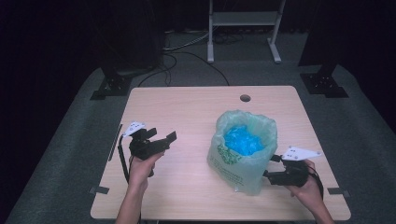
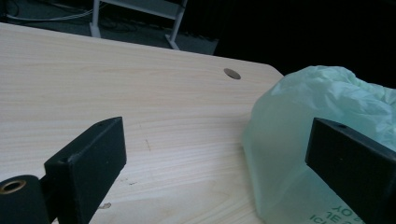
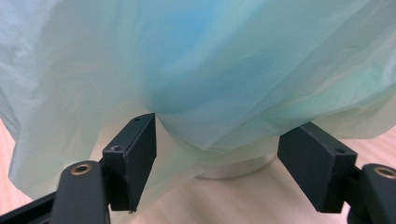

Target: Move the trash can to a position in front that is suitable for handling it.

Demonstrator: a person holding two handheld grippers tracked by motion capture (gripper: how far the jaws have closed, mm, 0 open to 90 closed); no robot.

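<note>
Gaping right gripper [image 3: 217, 158] at green bag [image 3: 196, 70], empty

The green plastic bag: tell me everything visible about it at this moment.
The green plastic bag is thin, translucent pale green film with dark green print on its side. It stands upright on the right half of the wooden table, mouth open upward, with crumpled blue material inside. In the right gripper view a round pale base shows beneath the film. The right claw is open against its right side; the left claw is open and apart.
</note>
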